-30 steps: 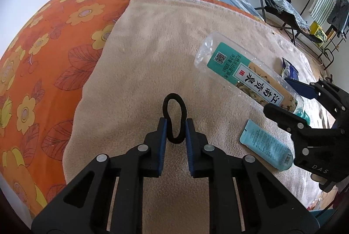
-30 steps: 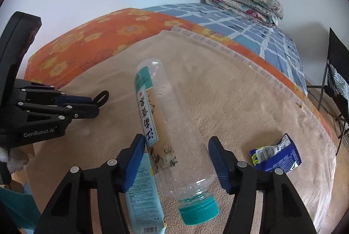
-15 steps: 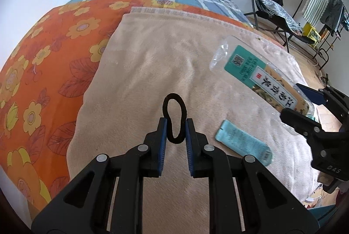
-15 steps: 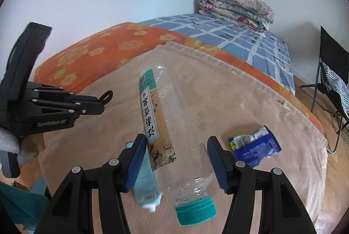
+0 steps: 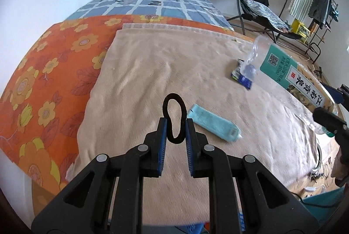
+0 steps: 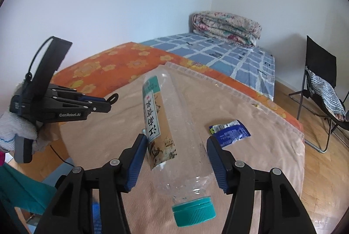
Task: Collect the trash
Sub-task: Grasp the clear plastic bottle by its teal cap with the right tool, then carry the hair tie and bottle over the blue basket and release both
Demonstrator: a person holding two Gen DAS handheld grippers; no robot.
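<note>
The right gripper [image 6: 175,154] jaws clamp the smooth plastic water bottle [image 6: 172,124], which could slip free; the left gripper [image 5: 175,124] jaws pinch a black hair tie [image 5: 174,118].

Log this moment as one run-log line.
left gripper: shut on black hair tie | right gripper: holding clear plastic bottle | teal tube, blue wrapper: on blanket

1. The left gripper [image 5: 176,124] points downward, its jaws nearly together, pinching a black hair tie [image 5: 173,118].
2. The right gripper [image 6: 175,152] tilts down, jaws spread around a plastic bottle [image 6: 172,131], pads pressing its sides.
3. A gloved hand [image 6: 16,131] carries the left gripper.
</note>
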